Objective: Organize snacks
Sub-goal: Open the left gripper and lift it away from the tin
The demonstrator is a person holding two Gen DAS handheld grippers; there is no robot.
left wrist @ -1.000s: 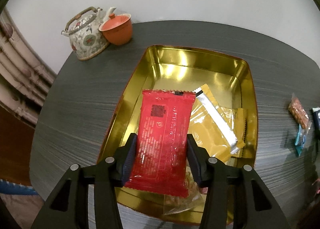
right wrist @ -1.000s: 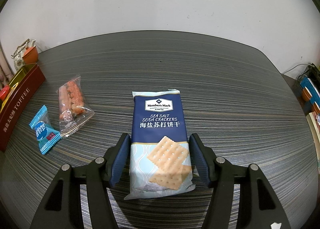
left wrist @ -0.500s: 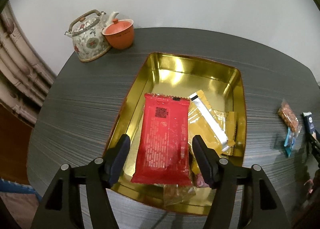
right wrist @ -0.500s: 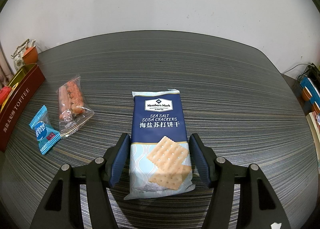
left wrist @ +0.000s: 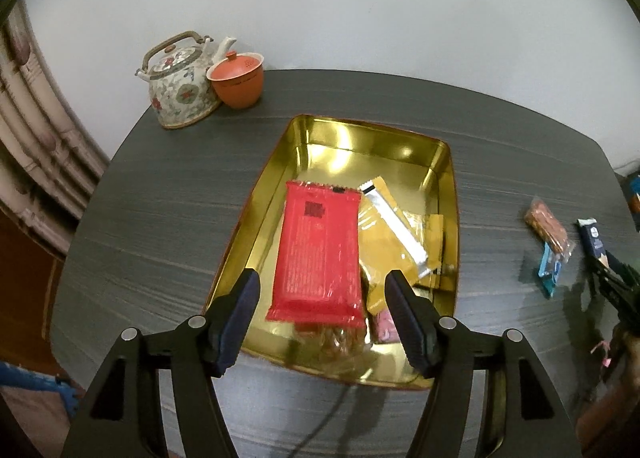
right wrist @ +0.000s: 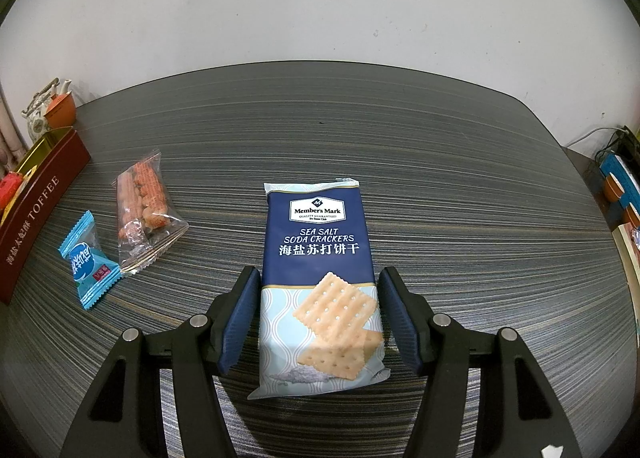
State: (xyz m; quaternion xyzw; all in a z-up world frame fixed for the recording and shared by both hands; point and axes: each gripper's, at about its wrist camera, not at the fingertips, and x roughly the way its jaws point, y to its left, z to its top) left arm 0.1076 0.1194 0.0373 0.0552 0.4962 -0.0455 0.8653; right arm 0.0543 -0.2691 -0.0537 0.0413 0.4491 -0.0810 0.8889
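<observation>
A red snack packet (left wrist: 320, 254) lies in the gold tin tray (left wrist: 256, 217) beside yellow packets (left wrist: 394, 234) and other wrapped snacks. My left gripper (left wrist: 322, 290) is open and empty, above the tray's near end. My right gripper (right wrist: 318, 290) is open, its fingers on either side of a blue soda cracker pack (right wrist: 320, 258) that lies flat on the table. A clear bag of orange snacks (right wrist: 142, 203) and a small blue candy wrapper (right wrist: 90, 260) lie to the left of it.
A floral teapot (left wrist: 180, 85) and an orange cup (left wrist: 238, 79) stand at the table's far left corner. The tin's red "TOFFEE" side (right wrist: 36, 213) shows at the left of the right wrist view. Books and cables (right wrist: 618, 185) sit off the table's right edge.
My left gripper has opened, let go of the red packet into the tray, and pulled back and up. My right gripper and the cracker pack have not moved.
</observation>
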